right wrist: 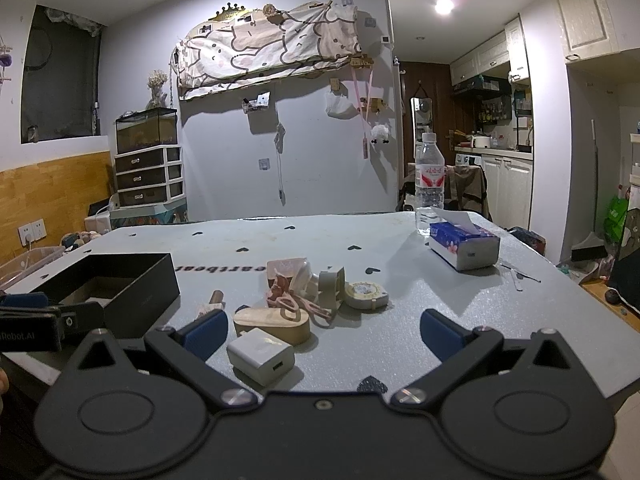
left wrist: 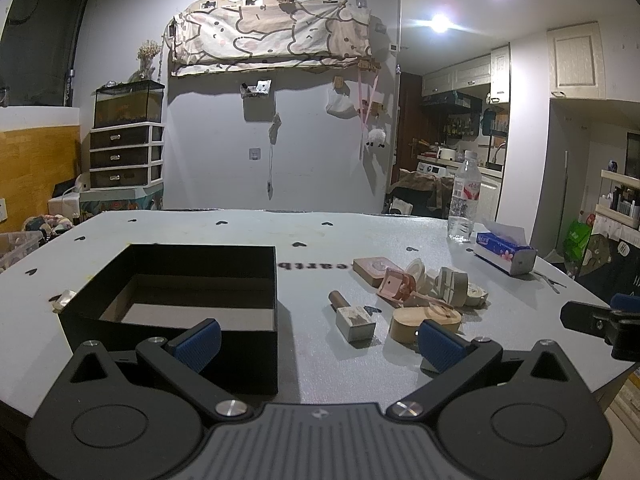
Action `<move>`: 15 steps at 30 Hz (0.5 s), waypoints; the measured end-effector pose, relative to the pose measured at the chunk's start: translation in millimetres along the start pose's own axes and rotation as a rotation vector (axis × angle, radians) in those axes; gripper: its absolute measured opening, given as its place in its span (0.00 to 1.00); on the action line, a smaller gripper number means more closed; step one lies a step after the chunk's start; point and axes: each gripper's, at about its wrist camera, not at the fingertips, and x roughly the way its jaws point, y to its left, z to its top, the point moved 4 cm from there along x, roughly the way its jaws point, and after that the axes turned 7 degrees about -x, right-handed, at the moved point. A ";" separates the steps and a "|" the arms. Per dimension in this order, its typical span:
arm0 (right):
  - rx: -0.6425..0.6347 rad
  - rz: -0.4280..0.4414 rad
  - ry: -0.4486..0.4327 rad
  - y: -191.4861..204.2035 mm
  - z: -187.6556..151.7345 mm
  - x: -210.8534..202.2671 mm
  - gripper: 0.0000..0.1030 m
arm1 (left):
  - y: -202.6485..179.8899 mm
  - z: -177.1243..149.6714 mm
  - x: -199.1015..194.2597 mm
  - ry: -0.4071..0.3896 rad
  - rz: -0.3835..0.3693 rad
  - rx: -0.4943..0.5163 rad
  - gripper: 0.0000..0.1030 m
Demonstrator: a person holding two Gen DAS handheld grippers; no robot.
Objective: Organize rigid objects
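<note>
**Both grippers spread wide over a cluttered grey table**

The grey table (left wrist: pixel 208 232) has a matte, faintly speckled top printed with small black hearts. On its left side sits the black box (left wrist: pixel 172 292), a square, straight-walled cardboard tray with a brown floor, nothing visible inside. Right of it lies the cluster of rigid objects: an oval wooden block (right wrist: pixel 276 324), smooth and pale; a white plug-in charger (right wrist: pixel 261 354), a glossy rounded cube nearest the right camera; a round tape roll (right wrist: pixel 366 294); a squat grey stamp with a wooden handle (left wrist: pixel 352 318); and pink plastic pieces (left wrist: pixel 394 286) tangled among them, touching one another. Farther back stand a clear ribbed water bottle (right wrist: pixel 430 184) and a blue tissue pack (right wrist: pixel 464 246) just beside it.

The left gripper (left wrist: pixel 318 344) hangs over the box's near corner, fingers far apart, holding nothing. The right gripper (right wrist: pixel 324 334) is equally splayed and empty, the charger lying between its blue ribbed pads (right wrist: pixel 206 334).
</note>
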 end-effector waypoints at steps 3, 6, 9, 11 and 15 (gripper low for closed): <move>-0.002 0.006 0.003 -0.1 0.2 0.9 1.00 | -0.7 -1.1 1.8 0.001 0.000 -0.006 1.00; 0.001 0.004 0.002 -1.1 3.8 -0.1 1.00 | -0.4 1.2 -5.7 0.001 0.000 -0.004 1.00; 0.002 0.004 -0.002 -1.0 3.9 -0.6 1.00 | 1.1 2.4 -6.7 0.000 -0.001 -0.007 1.00; 0.003 0.004 -0.003 -0.3 4.0 -1.4 1.00 | 1.6 1.2 -6.7 0.002 -0.002 -0.007 1.00; 0.003 0.008 0.001 2.4 4.2 -1.5 1.00 | 3.4 5.2 -3.8 0.008 -0.003 -0.008 1.00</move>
